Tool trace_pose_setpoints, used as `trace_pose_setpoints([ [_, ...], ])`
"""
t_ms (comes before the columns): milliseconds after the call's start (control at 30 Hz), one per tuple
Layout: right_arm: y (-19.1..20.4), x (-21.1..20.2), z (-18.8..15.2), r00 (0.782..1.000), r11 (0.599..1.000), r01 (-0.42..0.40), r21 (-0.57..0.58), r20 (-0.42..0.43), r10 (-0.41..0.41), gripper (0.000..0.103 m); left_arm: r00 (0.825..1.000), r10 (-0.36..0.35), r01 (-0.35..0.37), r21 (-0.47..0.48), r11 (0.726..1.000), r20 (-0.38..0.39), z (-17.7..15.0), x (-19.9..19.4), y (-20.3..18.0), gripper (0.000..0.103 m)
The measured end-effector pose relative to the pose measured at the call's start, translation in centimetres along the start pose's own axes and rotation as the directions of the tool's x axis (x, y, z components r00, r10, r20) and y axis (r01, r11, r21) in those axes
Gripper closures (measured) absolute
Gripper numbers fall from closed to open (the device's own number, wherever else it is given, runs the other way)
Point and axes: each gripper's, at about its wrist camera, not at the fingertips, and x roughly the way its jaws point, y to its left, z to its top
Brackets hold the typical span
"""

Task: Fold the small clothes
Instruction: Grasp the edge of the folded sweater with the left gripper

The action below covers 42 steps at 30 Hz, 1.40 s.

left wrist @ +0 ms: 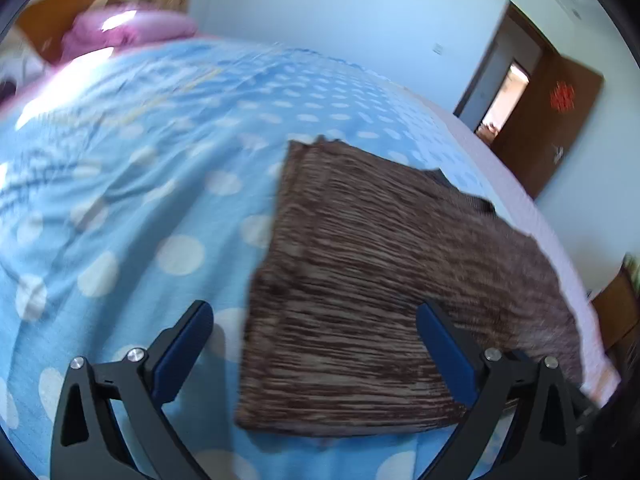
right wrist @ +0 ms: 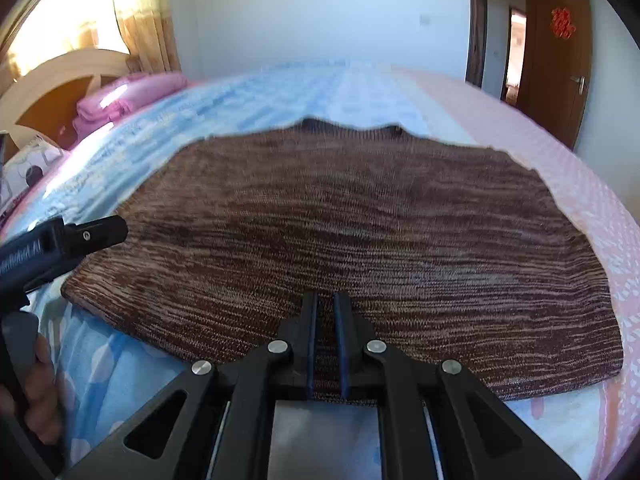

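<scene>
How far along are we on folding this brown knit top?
Done: the brown knit top lies flat on the blue dotted bedspread, apparently folded to a rough rectangle with a layered far edge. In hand: the right gripper is nearly closed over its near hem, though a grip isn't clear; the left gripper is wide open above its left edge. Left: probably further folds.

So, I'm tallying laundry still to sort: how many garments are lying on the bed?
1: a brown-and-beige striped knit garment lies flat on the blue polka-dot bedspread, ahead of both grippers. Others may lie outside view.
</scene>
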Motion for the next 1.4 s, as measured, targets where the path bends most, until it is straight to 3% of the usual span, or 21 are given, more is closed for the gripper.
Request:
trace_pose_setpoints([
  [67, -0.4, 0.3, 0.2, 1.0, 0.999, -0.029, 0.026, -0.007, 0.029, 0.094, 0.996, -0.084, 0.084, -0.09, 0.992, 0.011, 0.6, -0.3, 1.6, 0.0],
  [167, -1.4, 0.5, 0.1, 0.997, 0.994, -0.08, 0.073, 0.006, 0.08, 0.094, 0.992, -0.129, 0.129, -0.169, 0.977, 0.011, 0.6, -0.2, 2.1, 0.003],
  [300, -1.0, 0.6, -0.1, 0.996, 0.994, -0.083, 0.075, 0.015, 0.083, 0.093, 0.994, -0.106, 0.105, -0.116, 0.988, -0.005, -0.2, 0.3, 0.2, 0.01],
  [467, -1.6, 0.1, -0.7, 0.995, 0.992, -0.098, 0.086, 0.022, 0.096, 0.093, 0.985, -0.173, 0.169, -0.232, 0.958, 0.004, -0.9, -1.0, 1.1, 0.021],
  [700, -1.7, 0.1, -0.8, 0.995, 0.991, -0.101, 0.088, 0.025, 0.099, 0.093, 0.991, -0.127, 0.13, -0.309, 0.942, 0.029, -4.1, -3.9, 0.9, 0.021],
  [767, -1.7, 0.1, -0.8, 0.995, 0.991, -0.101, 0.087, 0.024, 0.099, 0.093, 0.992, -0.124, 0.129, -0.305, 0.943, 0.036, -4.5, -3.8, 0.3, 0.013],
  [867, -1.7, 0.2, -0.8, 0.995, 0.991, -0.104, 0.089, 0.025, 0.102, 0.093, 0.991, -0.126, 0.134, -0.286, 0.949, 0.047, -3.8, -2.8, -0.4, 0.002],
  [1000, -1.7, 0.0, -0.8, 0.994, 0.99, -0.104, 0.09, 0.026, 0.102, 0.093, 0.986, -0.154, 0.167, -0.285, 0.944, 0.067, -1.4, -0.7, 0.0, 0.003],
  [1100, -1.7, 0.0, -0.8, 0.994, 0.99, -0.104, 0.091, 0.027, 0.102, 0.093, 0.983, -0.168, 0.182, -0.3, 0.936, 0.071, -0.6, -0.2, 1.0, 0.021],
  [1167, -1.7, 0.0, -0.8, 0.995, 0.991, -0.102, 0.089, 0.027, 0.1, 0.093, 0.984, -0.173, 0.179, -0.279, 0.943, 0.048, -0.8, 0.2, 1.4, 0.06],
  [1233, -1.6, 0.0, -0.8, 0.995, 0.992, -0.095, 0.084, 0.026, 0.093, 0.093, 0.989, -0.14, 0.149, -0.252, 0.956, 0.055, -1.4, 0.2, 1.7, 0.077],
  [1267, -1.5, 0.0, -0.8, 0.996, 0.992, -0.092, 0.082, 0.026, 0.09, 0.093, 0.989, -0.139, 0.149, -0.247, 0.957, 0.059, -1.7, 0.2, 1.9, 0.081],
  [1400, -1.4, 0.1, -0.5, 0.997, 0.993, -0.083, 0.078, 0.007, 0.083, 0.093, 0.986, -0.151, 0.165, -0.282, 0.945, 0.071, -1.8, 0.2, 2.4, 0.078],
])
